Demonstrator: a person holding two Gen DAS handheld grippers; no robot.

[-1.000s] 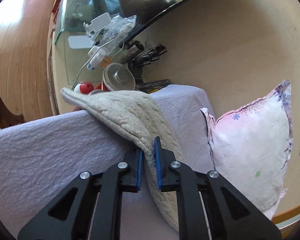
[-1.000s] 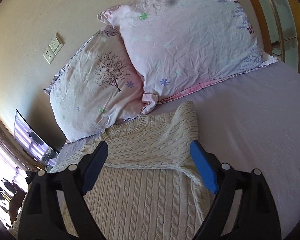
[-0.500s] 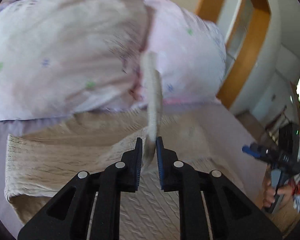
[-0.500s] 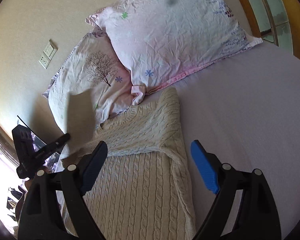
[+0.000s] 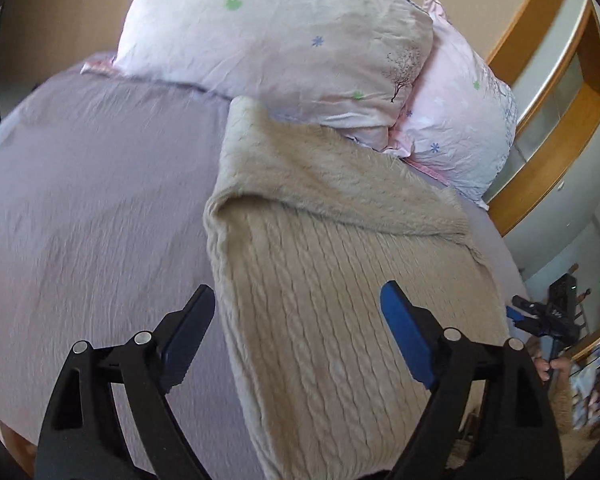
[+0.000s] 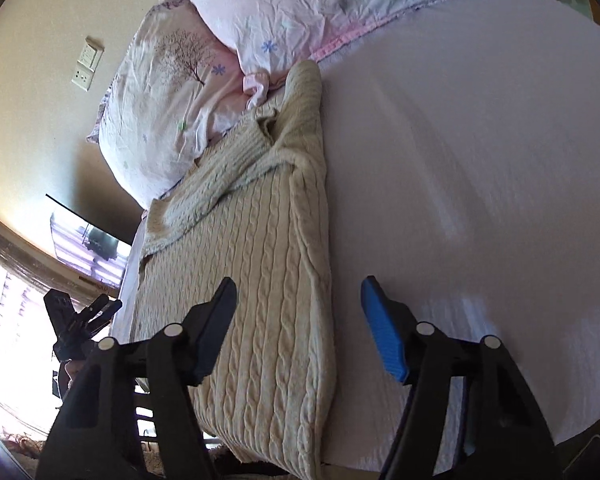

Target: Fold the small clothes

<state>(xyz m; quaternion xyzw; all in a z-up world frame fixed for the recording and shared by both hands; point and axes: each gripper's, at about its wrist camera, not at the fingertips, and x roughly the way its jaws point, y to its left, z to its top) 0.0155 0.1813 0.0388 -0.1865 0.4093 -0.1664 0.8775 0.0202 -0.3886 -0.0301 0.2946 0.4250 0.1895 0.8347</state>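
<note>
Above the sweater (image 5: 340,280), left tool (image 5: 296,332) and right tool (image 6: 298,320) gape wide, empty.

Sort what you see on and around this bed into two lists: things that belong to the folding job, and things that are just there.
Part of the job:
- cream cable-knit sweater
- left gripper, open
- right gripper, open
- bed sheet, the folding surface

Just there:
- two floral pillows
- wall sockets

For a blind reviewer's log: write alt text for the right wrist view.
A beige cable-knit sweater lies on a lilac bedsheet, one sleeve folded across its chest. The open right tongs hover over its near edge; two pink floral pillows sit behind.
</note>
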